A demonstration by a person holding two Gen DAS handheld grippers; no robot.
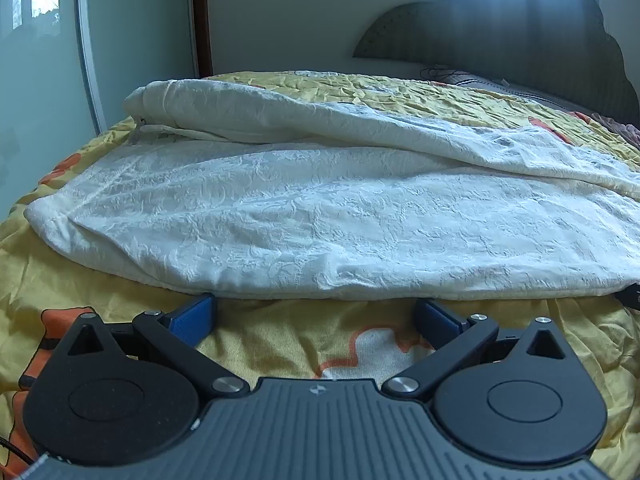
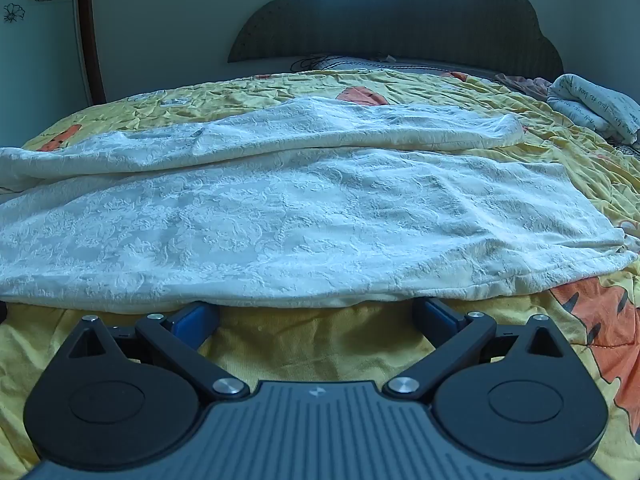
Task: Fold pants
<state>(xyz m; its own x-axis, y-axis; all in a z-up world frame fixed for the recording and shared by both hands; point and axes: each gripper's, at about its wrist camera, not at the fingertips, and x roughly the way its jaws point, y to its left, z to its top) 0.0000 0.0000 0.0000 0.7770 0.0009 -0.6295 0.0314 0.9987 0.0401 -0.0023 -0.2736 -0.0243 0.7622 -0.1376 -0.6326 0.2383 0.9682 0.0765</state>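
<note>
White textured pants (image 1: 320,216) lie flat across a yellow bedspread (image 1: 280,340), both legs stretched sideways, the far leg partly lapping over the near one. In the right wrist view the same pants (image 2: 304,216) end in leg hems at the right. My left gripper (image 1: 316,312) stands open at the near edge of the cloth, and its blue fingertips (image 1: 198,314) slip just under that edge. My right gripper (image 2: 316,312) is open too. Its blue fingertips (image 2: 434,314) also sit at the near hem, with only bedspread between the jaws.
The yellow bedspread (image 2: 304,344) with orange cartoon prints covers the bed. A dark scalloped headboard (image 2: 400,16) stands at the back. A folded white printed cloth (image 2: 592,104) lies at the far right. A wall and door frame (image 1: 200,16) are at the left.
</note>
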